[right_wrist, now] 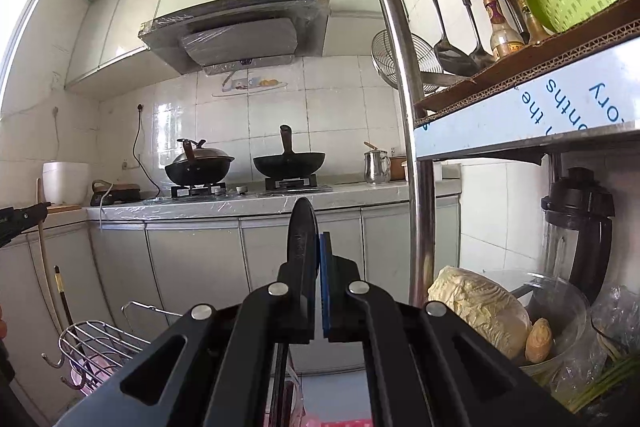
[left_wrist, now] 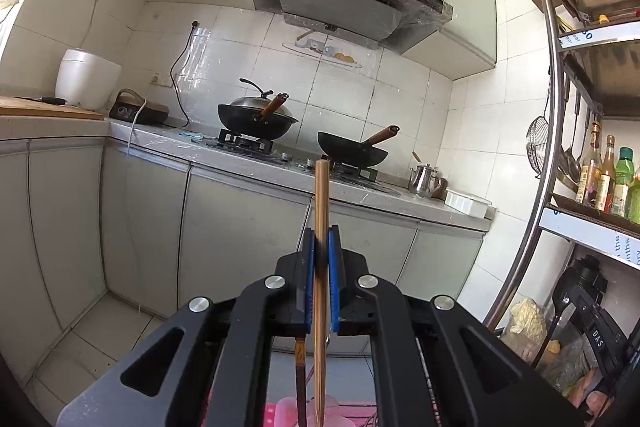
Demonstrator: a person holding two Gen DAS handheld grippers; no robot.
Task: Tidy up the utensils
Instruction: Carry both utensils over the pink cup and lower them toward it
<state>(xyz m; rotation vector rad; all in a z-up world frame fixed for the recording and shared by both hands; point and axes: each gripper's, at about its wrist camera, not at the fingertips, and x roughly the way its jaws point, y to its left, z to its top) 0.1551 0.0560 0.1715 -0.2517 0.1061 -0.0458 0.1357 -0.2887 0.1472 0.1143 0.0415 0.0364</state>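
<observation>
- My left hand-held gripper [left_wrist: 322,259] is clenched on a long wooden chopstick [left_wrist: 321,211]. The chopstick stands upright between the blue pads [left_wrist: 333,267] and sticks up above them.
- A second, darker stick [left_wrist: 300,379] hangs lower down beside it. I cannot tell if the pads hold that one too.
- I think the chopstick is light, stiff and smooth. It can slip or tip, so I should hold it near the middle.
- My right hand-held gripper [right_wrist: 318,259] is clenched on a black, flat, rounded utensil [right_wrist: 303,231]. I think it is thin and stiff and easy to carry.
- A wire rack [right_wrist: 94,343] sits low on the left in the right view. It may be where these go.
- The metal shelf pole [right_wrist: 416,163] stands close on the right, and I could bump it.
- The table [left_wrist: 256,169] with the woks [left_wrist: 352,151] is far off.
</observation>
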